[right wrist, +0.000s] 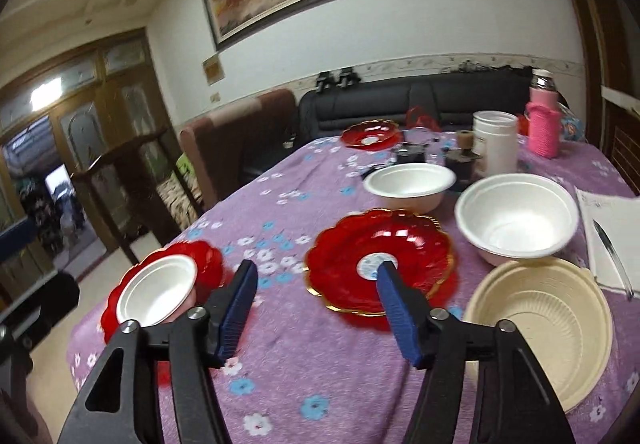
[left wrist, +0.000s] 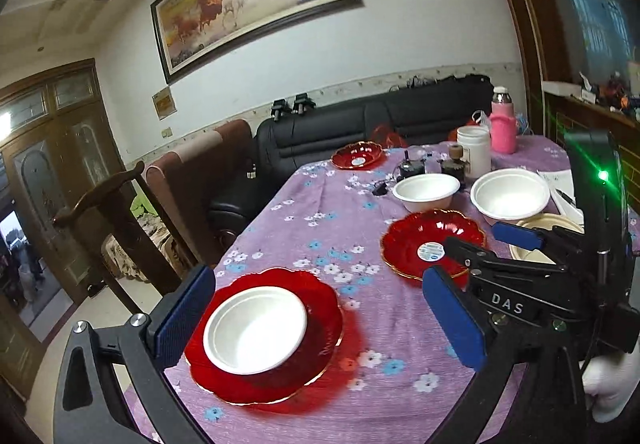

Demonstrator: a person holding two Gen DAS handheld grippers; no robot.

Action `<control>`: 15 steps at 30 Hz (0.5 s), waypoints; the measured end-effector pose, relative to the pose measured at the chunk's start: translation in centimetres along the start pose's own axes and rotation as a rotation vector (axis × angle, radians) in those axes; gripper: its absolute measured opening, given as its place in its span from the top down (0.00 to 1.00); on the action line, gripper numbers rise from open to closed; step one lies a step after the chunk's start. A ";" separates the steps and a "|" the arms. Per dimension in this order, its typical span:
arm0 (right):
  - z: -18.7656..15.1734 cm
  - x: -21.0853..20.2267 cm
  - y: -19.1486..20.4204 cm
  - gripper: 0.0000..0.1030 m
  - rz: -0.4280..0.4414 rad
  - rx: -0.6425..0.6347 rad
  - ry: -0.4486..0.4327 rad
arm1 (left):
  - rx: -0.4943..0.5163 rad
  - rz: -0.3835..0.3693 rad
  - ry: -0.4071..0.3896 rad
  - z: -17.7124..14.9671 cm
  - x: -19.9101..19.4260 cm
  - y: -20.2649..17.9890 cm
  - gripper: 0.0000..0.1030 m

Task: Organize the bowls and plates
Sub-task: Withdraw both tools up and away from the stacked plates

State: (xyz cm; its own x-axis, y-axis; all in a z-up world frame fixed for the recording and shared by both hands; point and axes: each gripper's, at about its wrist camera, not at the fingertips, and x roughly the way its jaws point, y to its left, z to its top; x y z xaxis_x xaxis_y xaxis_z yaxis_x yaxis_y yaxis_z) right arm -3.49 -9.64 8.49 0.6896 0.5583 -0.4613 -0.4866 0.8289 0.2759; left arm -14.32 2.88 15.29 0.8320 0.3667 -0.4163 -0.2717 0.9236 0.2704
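1. The left gripper (left wrist: 320, 318) stands with its jaws spread wide, nothing pressed between the blue pads (left wrist: 185, 318).
2. Between those pads, seen from the left wrist, lies a white bowl (left wrist: 255, 328) sitting inside a red scalloped plate (left wrist: 320, 356) near the corner of the purple floral tablecloth (left wrist: 304, 212); neither pad touches it.
3. The right gripper (right wrist: 316, 314) has its jaws partly apart and empty, hovering above the cloth.
4. Its right pad overlaps, in the right wrist view, the near rim of a second red plate with a gold edge (right wrist: 352, 248); whether they touch cannot be told.
5. Beyond that plate stand two empty white bowls, one smaller (right wrist: 410, 184) and one larger (right wrist: 516, 218), close together.
6. A cream ribbed bowl (right wrist: 544, 320) sits at the near right edge.
7. A third red plate (right wrist: 372, 134) lies at the far end, near a white jar (right wrist: 495, 142) and a pink-sleeved bottle (right wrist: 543, 124).
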 end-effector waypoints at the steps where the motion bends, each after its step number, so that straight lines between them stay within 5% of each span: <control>1: 0.0 0.2 -0.4 0.31 0.001 0.020 0.007 | 0.003 0.009 0.013 0.2 0.1 -0.5 0.00; 9: 0.6 0.0 -3.0 0.31 -0.004 0.132 0.001 | 0.006 0.137 0.081 0.4 0.6 -1.0 0.00; 15: 1.1 -0.9 -3.3 0.31 0.001 0.143 -0.029 | -0.092 0.186 0.186 -0.4 2.8 -0.2 0.00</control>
State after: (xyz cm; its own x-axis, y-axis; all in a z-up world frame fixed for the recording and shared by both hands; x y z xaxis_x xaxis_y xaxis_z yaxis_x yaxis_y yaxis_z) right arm -1.94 -12.87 8.88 0.7053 0.5580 -0.4372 -0.4073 0.8238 0.3944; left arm -12.10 3.78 13.74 0.6632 0.5372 -0.5211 -0.4614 0.8417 0.2805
